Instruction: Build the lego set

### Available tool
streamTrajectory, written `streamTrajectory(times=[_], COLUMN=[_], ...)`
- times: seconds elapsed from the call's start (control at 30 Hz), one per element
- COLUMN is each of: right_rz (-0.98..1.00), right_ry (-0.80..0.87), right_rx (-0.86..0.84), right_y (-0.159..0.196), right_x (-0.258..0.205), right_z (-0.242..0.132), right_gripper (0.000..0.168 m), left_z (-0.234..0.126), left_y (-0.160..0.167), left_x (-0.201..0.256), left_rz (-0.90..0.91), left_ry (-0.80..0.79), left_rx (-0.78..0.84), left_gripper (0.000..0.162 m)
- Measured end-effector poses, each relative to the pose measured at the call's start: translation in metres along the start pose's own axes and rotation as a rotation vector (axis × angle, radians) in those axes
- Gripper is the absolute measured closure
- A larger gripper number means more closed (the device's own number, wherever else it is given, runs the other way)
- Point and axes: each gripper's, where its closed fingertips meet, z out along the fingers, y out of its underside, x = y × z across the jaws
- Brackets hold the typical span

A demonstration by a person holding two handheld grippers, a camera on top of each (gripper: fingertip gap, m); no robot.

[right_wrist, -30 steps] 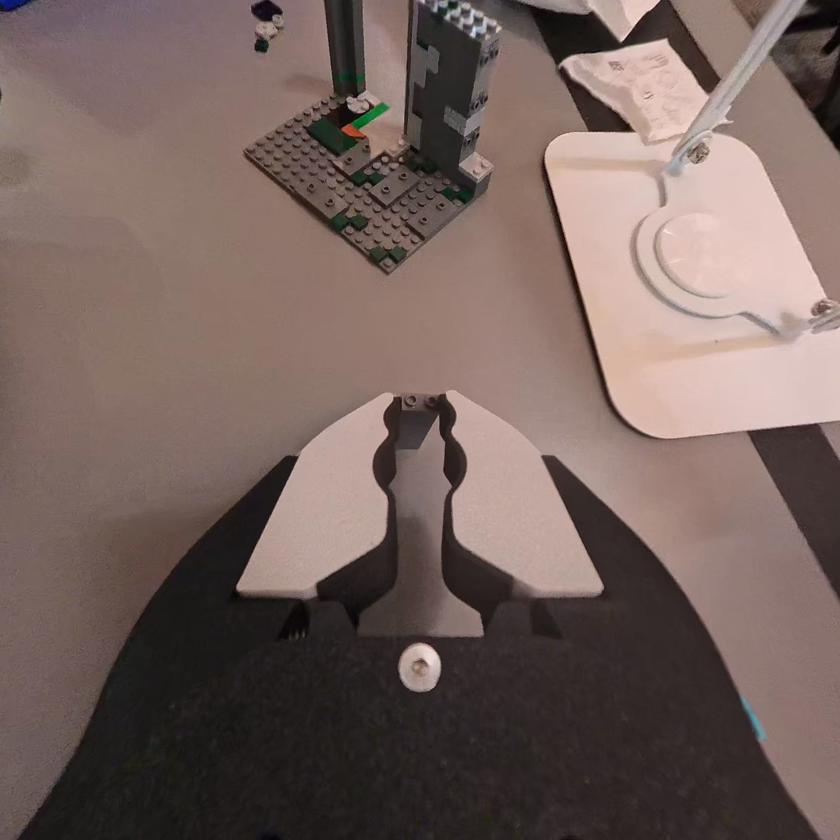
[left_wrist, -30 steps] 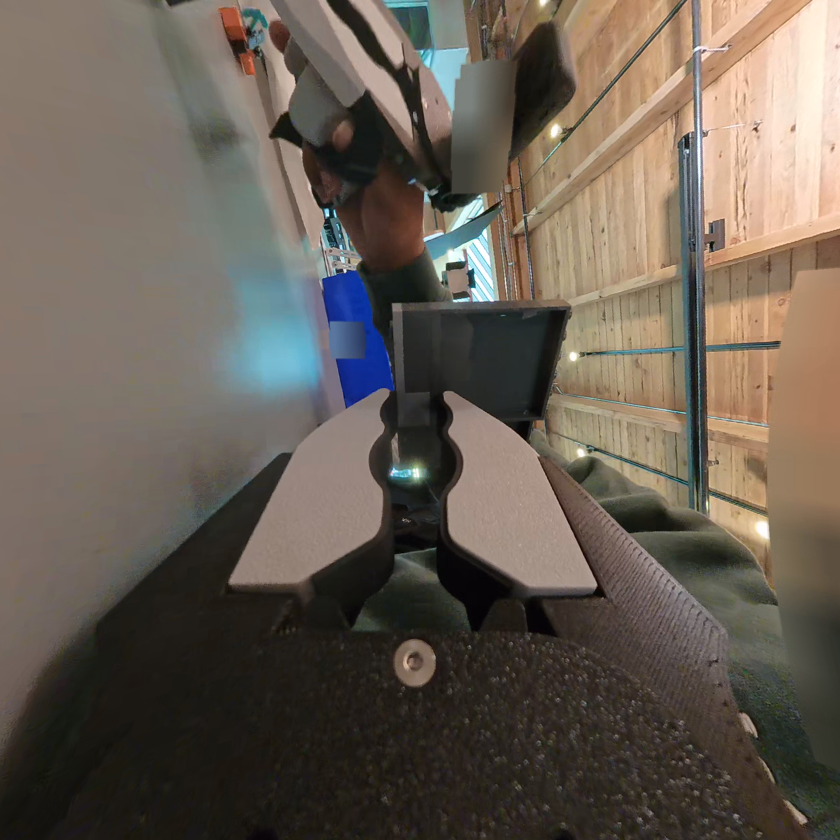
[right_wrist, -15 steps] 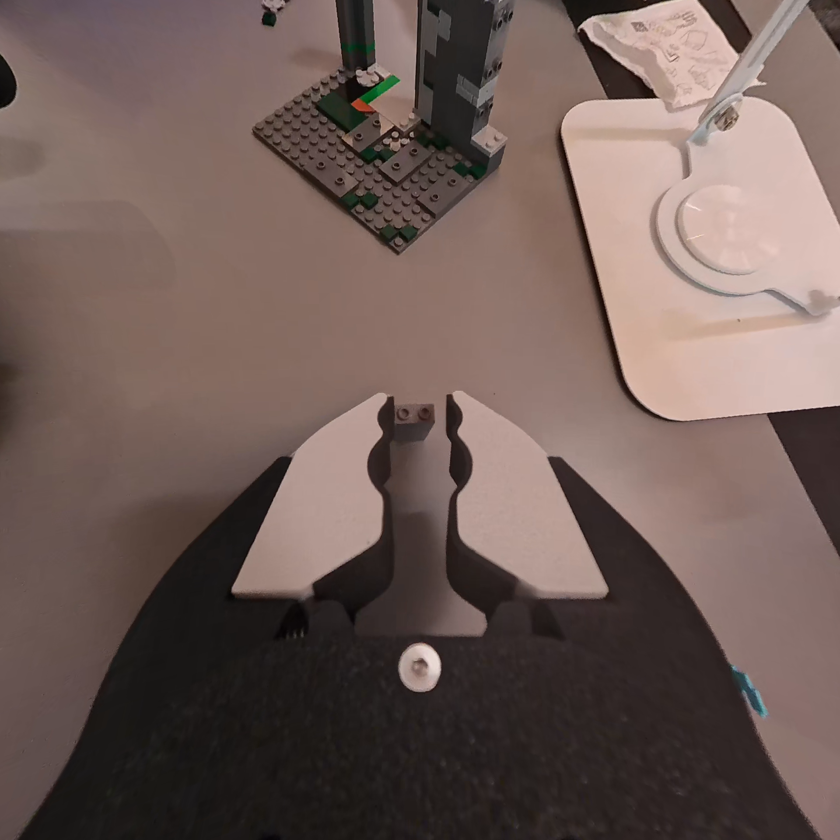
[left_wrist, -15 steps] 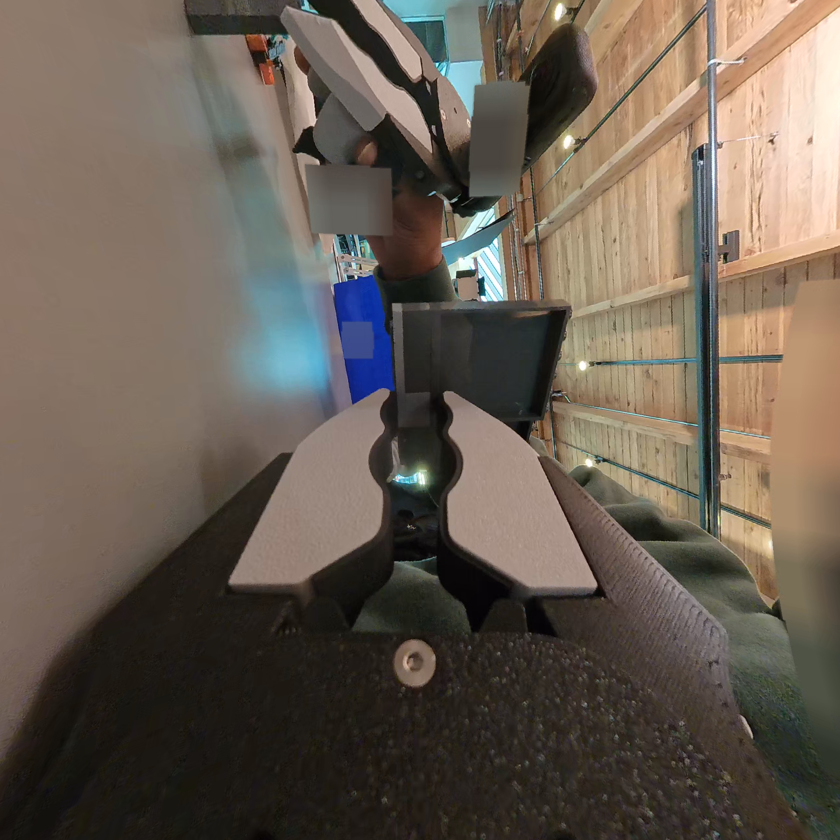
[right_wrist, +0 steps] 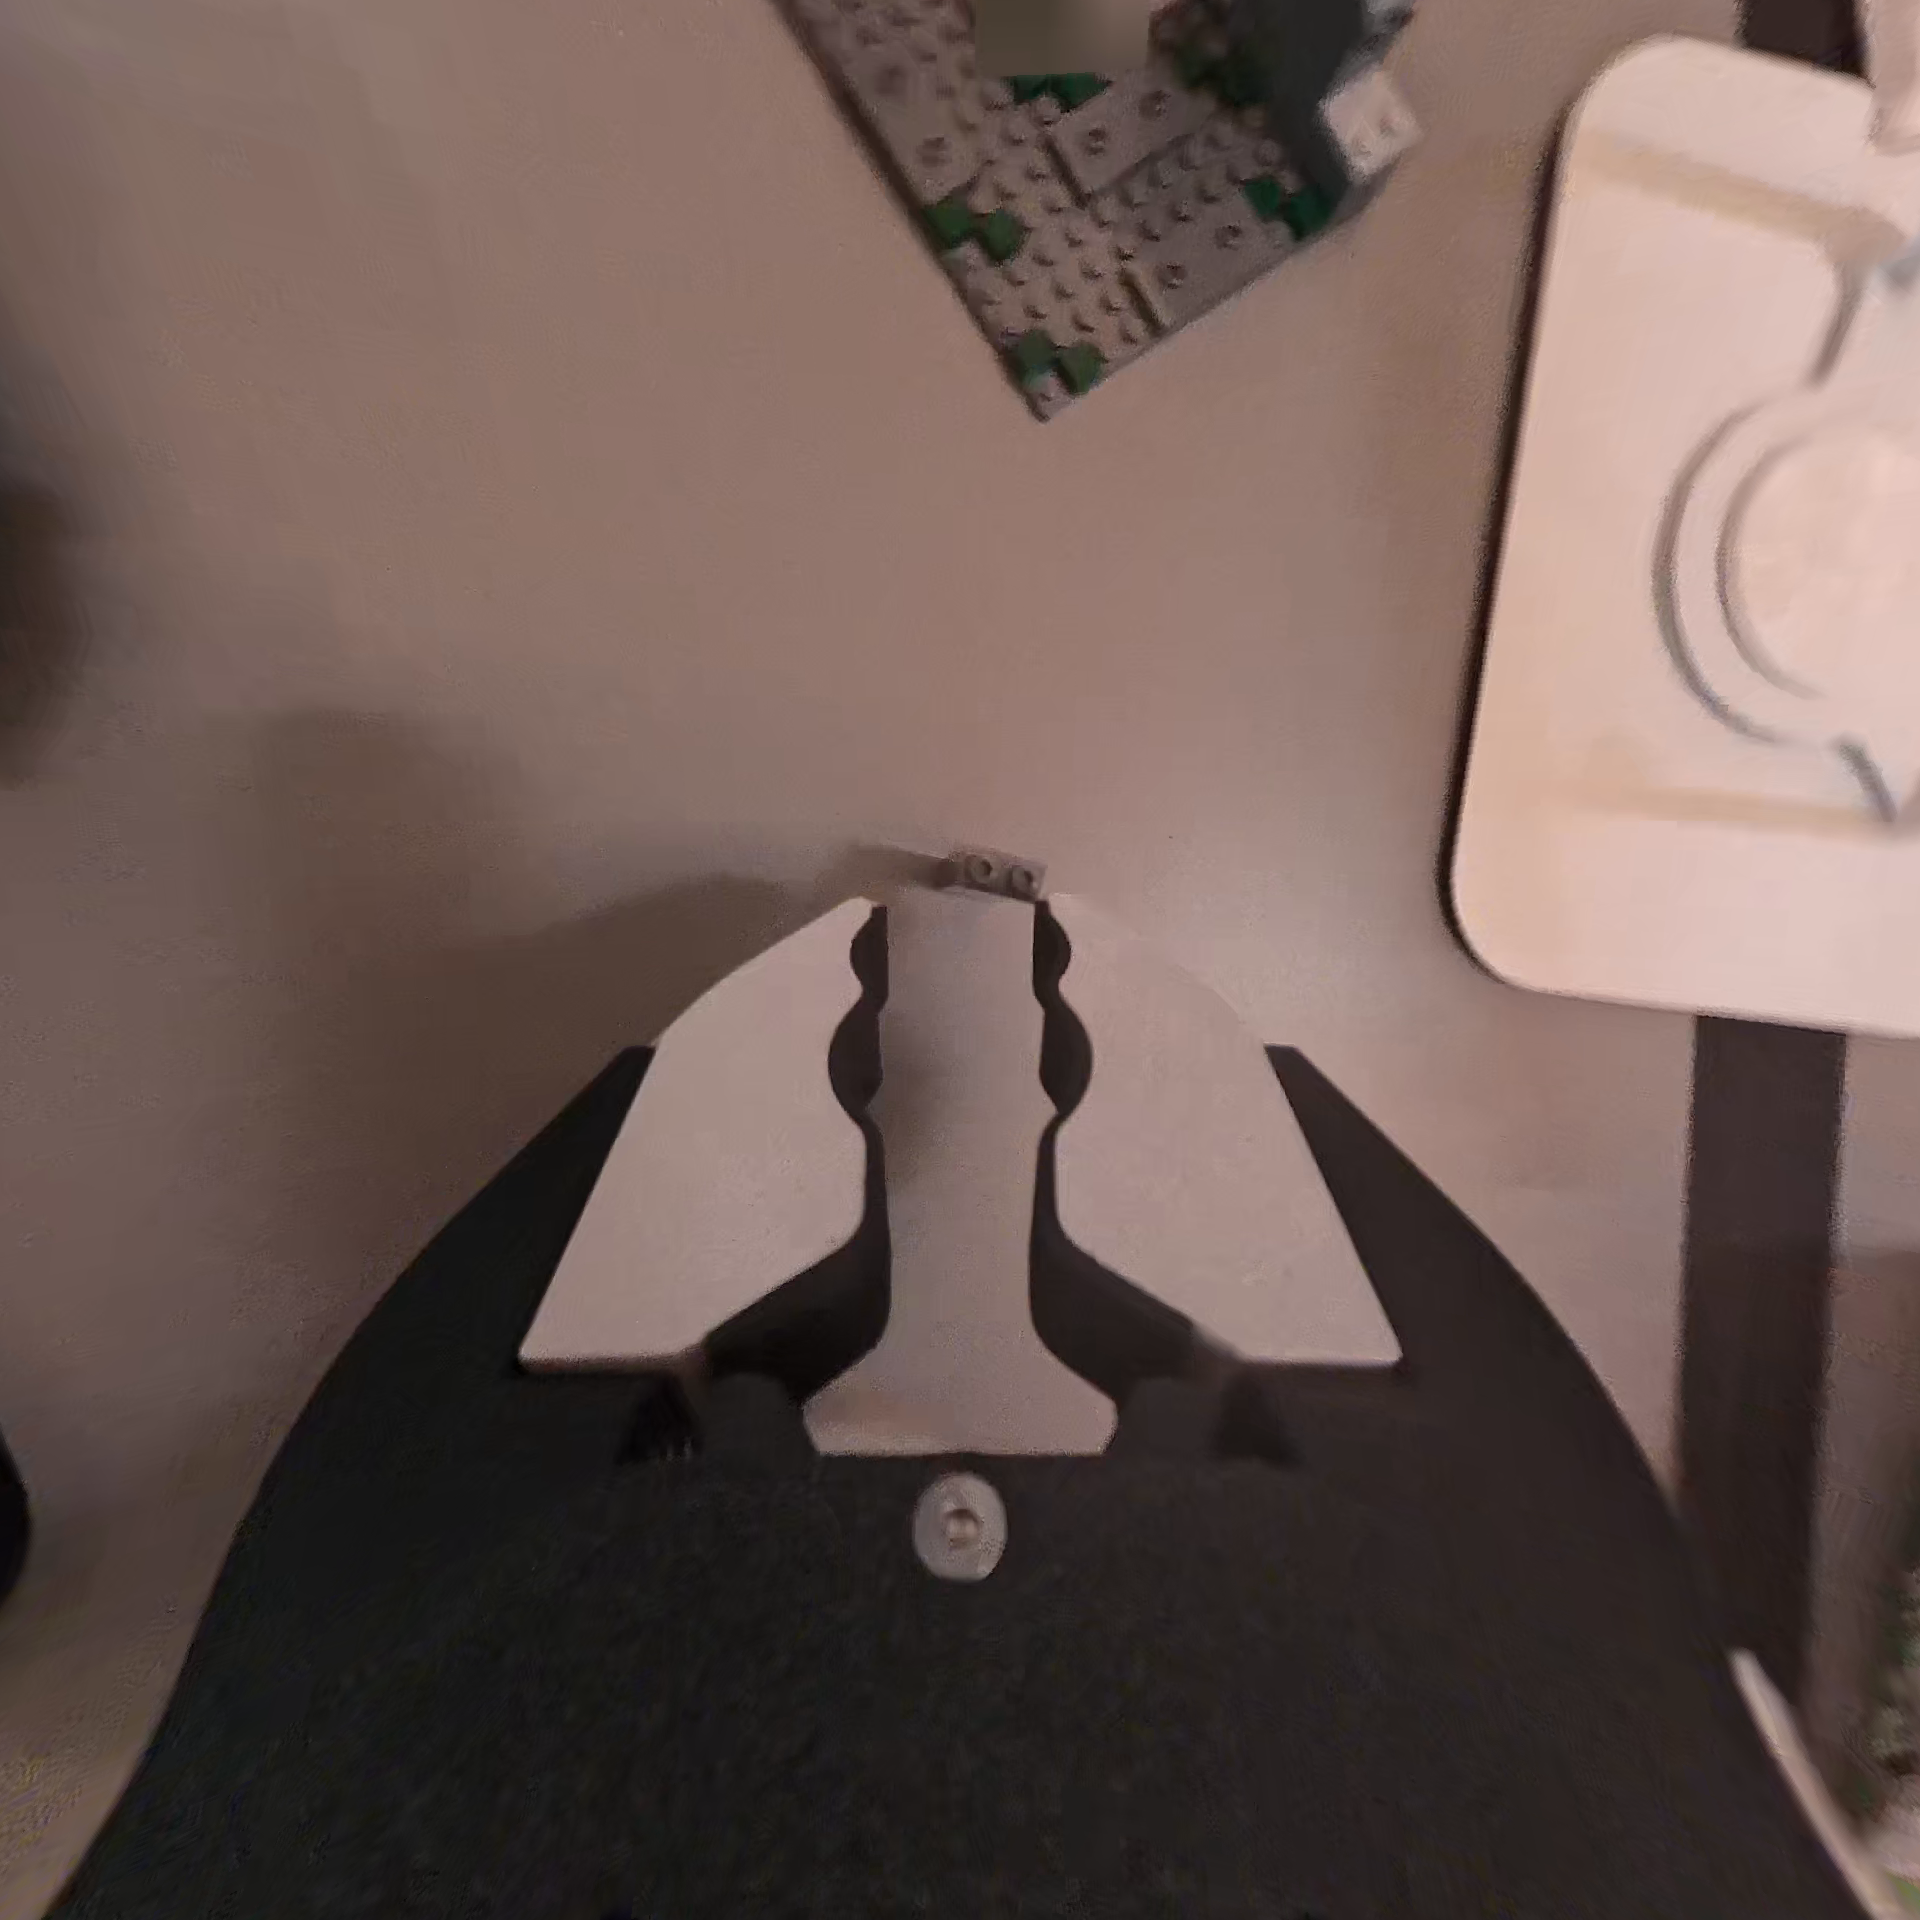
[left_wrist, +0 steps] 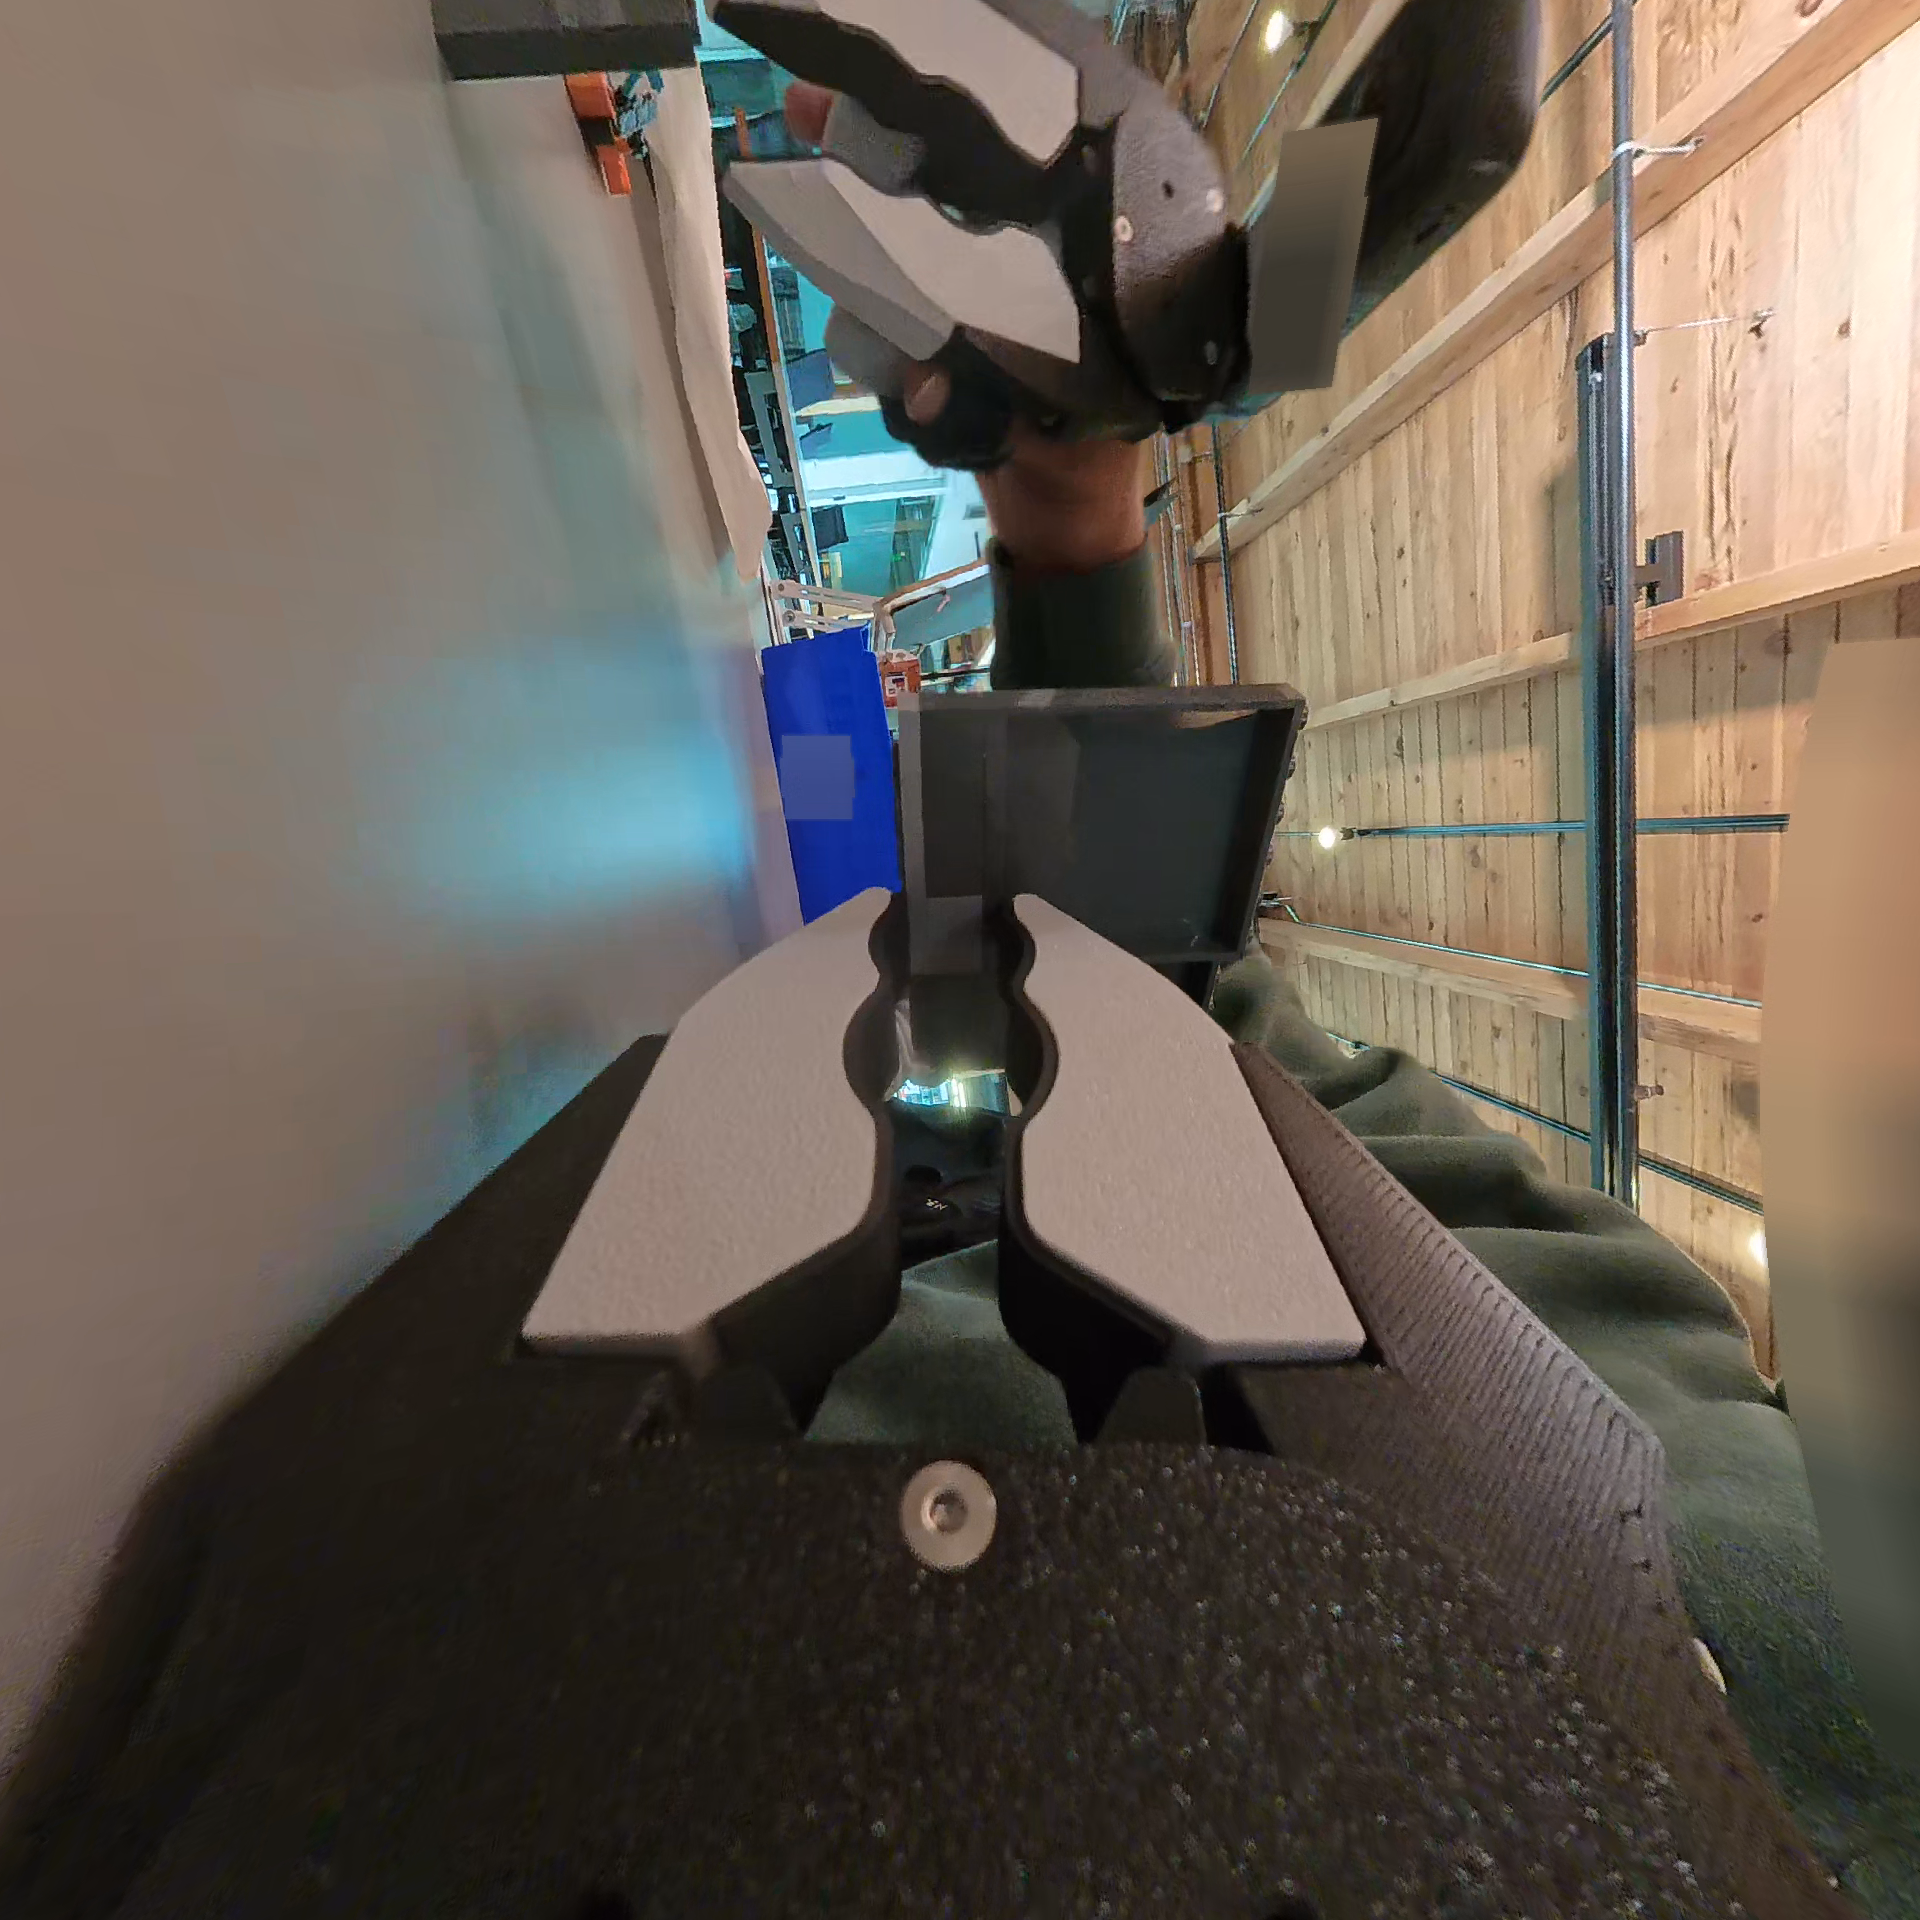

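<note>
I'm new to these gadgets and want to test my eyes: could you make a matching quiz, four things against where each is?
1 dark grey panel
2 small grey brick
3 studded baseplate
4 white stand base

a top of right wrist view
b clamped by left gripper
c right edge of right wrist view
d just off right gripper

Pairs: 1-b, 2-d, 3-a, 4-c

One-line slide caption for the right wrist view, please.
Right gripper open just behind a small grey two-stud brick on the table, grey Lego baseplate ahead, white lamp base to the right.
</note>
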Motion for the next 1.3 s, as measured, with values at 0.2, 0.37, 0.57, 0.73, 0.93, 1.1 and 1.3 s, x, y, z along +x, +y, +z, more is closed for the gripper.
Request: streamTrajectory(times=[0.2, 0.37, 0.57, 0.73, 0.93, 1.1, 1.3], right_rz=[-0.56, -0.771, -0.893, -0.922, -0.941, -0.954, -0.952], right_ry=[0.028, -0.088, -0.118, -0.158, -0.186, -0.196, -0.202], right_rx=[-0.199, -0.27, -0.22, -0.226, -0.233, -0.234, -0.226], right_y=[-0.004, 0.0, -0.007, -0.004, 0.002, 0.007, 0.009], right_x=[0.013, 0.008, 0.006, 0.008, 0.005, 0.007, 0.009], right_z=[-0.01, -0.006, 0.002, 0.01, 0.015, 0.019, 0.02], right_gripper=[0.147, 0.145, 0.146, 0.146, 0.147, 0.148, 0.151], left_z=[-0.001, 0.0, 0.002, 0.001, 0.003, 0.004, 0.004], left_y=[-0.001, -0.004, -0.009, -0.012, -0.014, -0.014, -0.017], left_x=[0.001, 0.0, -0.003, -0.005, -0.007, -0.008, -0.009], left_rz=[0.006, 0.012, 0.014, 0.008, 0.005, 0.002, 0.001], left_ry=[0.0, -0.004, -0.013, -0.016, -0.023, -0.029, -0.033], left_rx=[0.005, 0.023, 0.044, 0.052, 0.05, 0.053, 0.063], left_gripper=[0.146, 0.146, 0.146, 0.146, 0.146, 0.146, 0.146])
